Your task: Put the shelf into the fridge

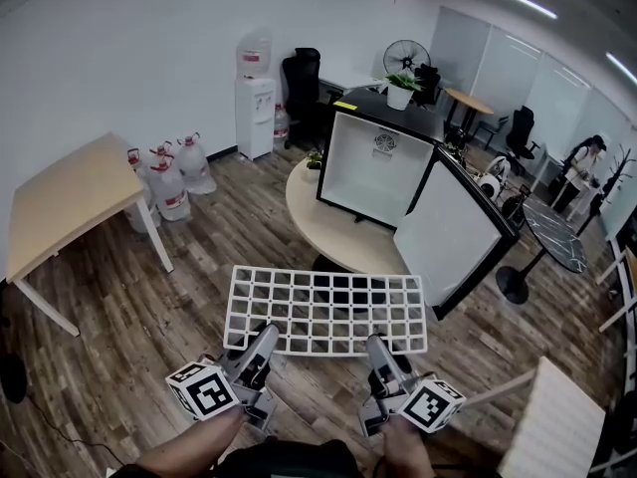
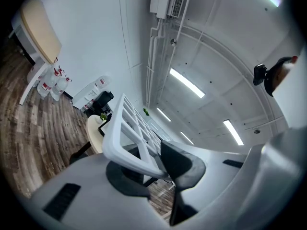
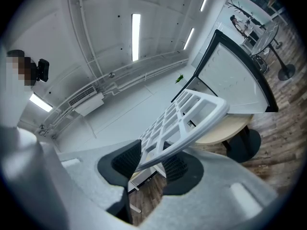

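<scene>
Stiffness is what you can count on with the white plastic lattice shelf (image 1: 328, 312). It looks like one moulded grid of thin ribs and open square cells, probably light and unlikely to sag. At the moment it hangs roughly level in the air in front of you, over the wood-plank floor. Its far edge is near the round beige counter (image 1: 317, 229) and well short of the black mini fridge with the white interior (image 1: 370, 172), whose door (image 1: 453, 237) stands open.

Your left claw (image 1: 265, 339) is closed on the near rim bar, with the bar pinched between its dark pads (image 2: 180, 164). Your right claw (image 1: 379, 350) is clamped on the same rim further along, the bar crossing between its ribbed pads (image 3: 176, 166).

That is a sensible hold: two grips spaced apart on the thick outer rim, not on the thinner inner ribs. The whole width of the grid reaches out beyond your pads, so it will tend to lever downward and pivot on the smooth plastic.

Move both hands as one so you don't twist the grid. Its thin ribs could crack if a corner knocks the fridge frame.
</scene>
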